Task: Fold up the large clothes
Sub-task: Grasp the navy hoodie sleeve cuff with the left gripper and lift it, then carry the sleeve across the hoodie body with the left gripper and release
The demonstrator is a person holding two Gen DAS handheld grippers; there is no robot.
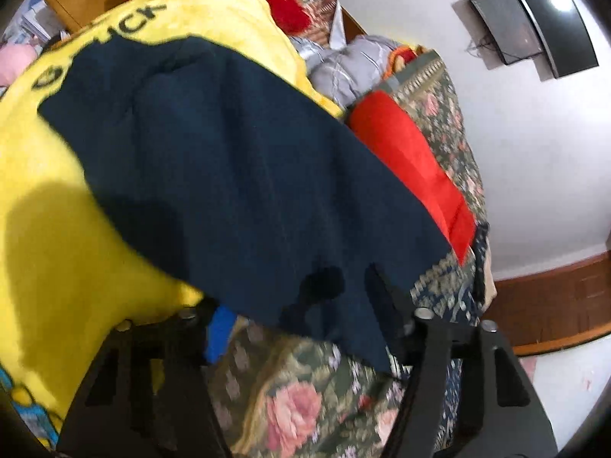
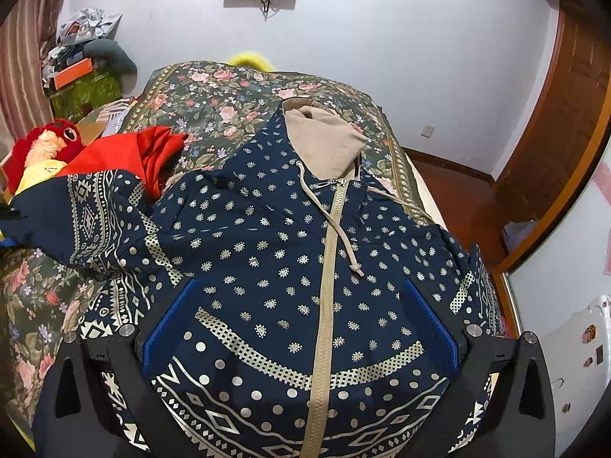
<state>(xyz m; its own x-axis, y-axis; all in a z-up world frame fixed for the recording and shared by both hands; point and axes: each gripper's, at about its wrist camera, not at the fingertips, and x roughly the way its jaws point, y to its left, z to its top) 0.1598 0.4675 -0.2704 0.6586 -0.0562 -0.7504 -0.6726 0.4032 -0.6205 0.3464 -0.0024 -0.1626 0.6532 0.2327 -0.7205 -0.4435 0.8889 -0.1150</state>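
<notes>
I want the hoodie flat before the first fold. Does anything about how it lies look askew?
Yes. The navy patterned hoodie lies zipped and face up on the floral bedspread, but one sleeve bunches up at the side against the red cloth. In the left wrist view its plain navy inside shows.

Black letters are showing on the yellow blanket (image 1: 214, 15) in the left wrist view: "UCK" is reading clearly, while a dark blue cloth (image 1: 229, 175) is covering the letters before it. Nothing else is reading legibly.
</notes>
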